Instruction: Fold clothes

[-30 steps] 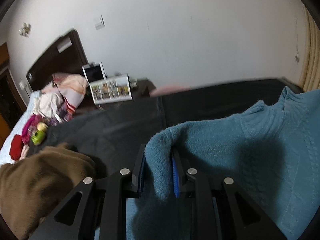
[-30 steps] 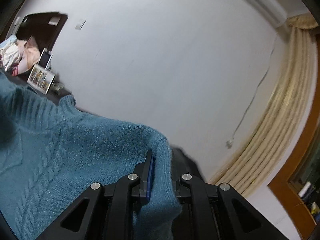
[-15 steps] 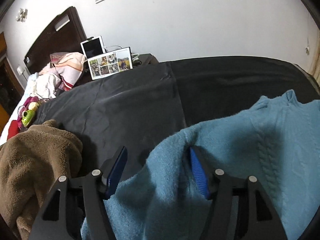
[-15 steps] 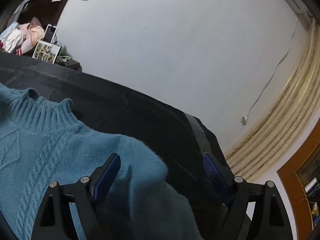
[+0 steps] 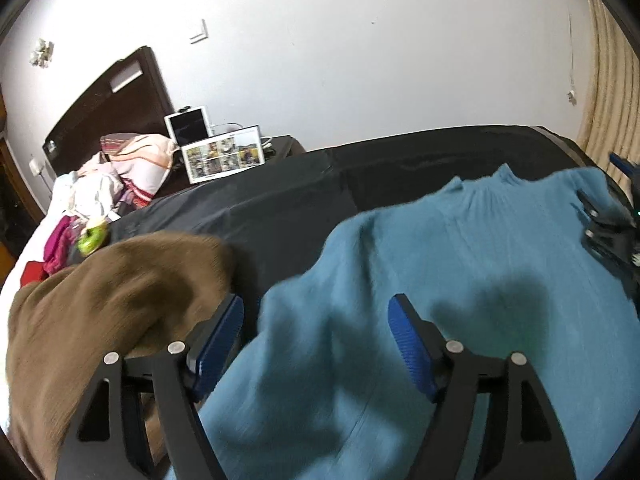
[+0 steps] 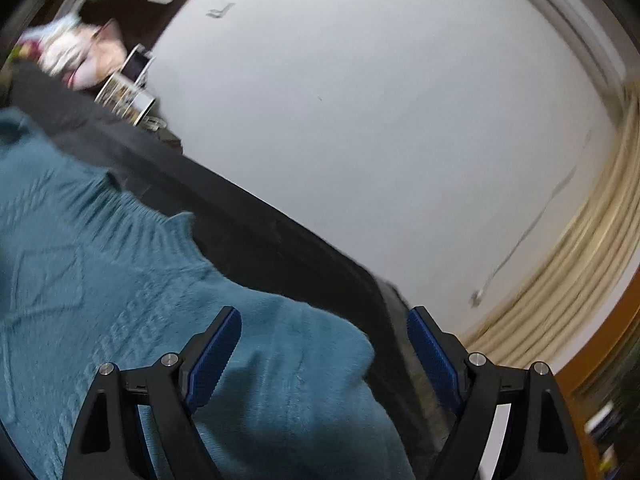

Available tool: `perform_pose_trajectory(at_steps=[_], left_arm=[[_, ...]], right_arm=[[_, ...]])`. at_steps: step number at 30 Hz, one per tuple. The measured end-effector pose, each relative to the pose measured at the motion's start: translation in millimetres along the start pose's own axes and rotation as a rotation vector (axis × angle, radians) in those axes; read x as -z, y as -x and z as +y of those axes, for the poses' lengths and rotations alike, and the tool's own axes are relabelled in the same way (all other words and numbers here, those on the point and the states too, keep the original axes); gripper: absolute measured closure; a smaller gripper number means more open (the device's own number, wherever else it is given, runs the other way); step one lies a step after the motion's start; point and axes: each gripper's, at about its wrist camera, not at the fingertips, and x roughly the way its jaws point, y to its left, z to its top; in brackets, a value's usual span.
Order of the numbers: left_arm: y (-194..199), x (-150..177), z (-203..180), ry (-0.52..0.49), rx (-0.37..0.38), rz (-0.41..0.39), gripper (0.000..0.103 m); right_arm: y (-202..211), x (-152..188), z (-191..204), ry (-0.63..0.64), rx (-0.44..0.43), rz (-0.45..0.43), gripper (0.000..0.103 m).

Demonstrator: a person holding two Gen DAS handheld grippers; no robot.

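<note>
A teal cable-knit sweater [image 5: 460, 264] lies spread on the black-covered surface [image 5: 280, 208], its collar toward the wall. My left gripper [image 5: 316, 332] is open above the sweater's left shoulder, jaws wide apart and empty. My right gripper [image 6: 324, 344] is open above the sweater's right shoulder [image 6: 280, 340], near the surface's right edge. The right gripper also shows at the right edge of the left wrist view [image 5: 612, 232]. The sweater's lower part is hidden below both views.
A brown fleece garment [image 5: 104, 304] is heaped just left of the left gripper. Farther left are a bed with pillows and clothes [image 5: 108, 184], a photo board [image 5: 222, 158] and a tablet [image 5: 188, 124]. Beige curtains [image 6: 560, 280] hang at the right.
Both grippers were shut on the sweater's shoulders a second ago; they opened and let go. The sweater now lies flat, and both grippers have drawn back a little.
</note>
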Motion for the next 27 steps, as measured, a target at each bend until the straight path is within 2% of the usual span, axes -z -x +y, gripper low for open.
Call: perform_pose_trajectory(at_steps=[4,9,13,18,23,25,27], left_arm=[[28.7,30.4,32.5,0.052,-0.009,0.007,0.023],[49.9,69.4,67.9,0.132,0.004,0.043,0.023],[56.7,103.0,75.8,0.182,0.052,0.086,0.023],[69.4,127.4,63.5,0.177,0.05,0.09,0.025],[81.8,120.8,52.5,0.104,-0.013,0.026,0.025],[83.9,108.4,55.7,0.087,-0.058,-0.019,0.025],[84.1,92.4,65.8,0.094,-0.064,-0.075,0.025]], right_arm=[[9.8,-2.4,15.3,0.066,0.012,-0.024,0.016],[16.0,1.4,8.7,0.042,0.014,-0.025,0.016],[21.0,2.7,4.0,0.015,0.015,-0.033,0.016],[26.3,5.5,2.6,0.007,0.009,-0.049,0.016],[29.5,5.0,1.7,-0.002,0.003,-0.059,0.016],[28.9,4.6,2.2,-0.002,0.002,-0.059,0.016],[27.8,4.1,2.4,-0.003,0.001,-0.058,0.016]])
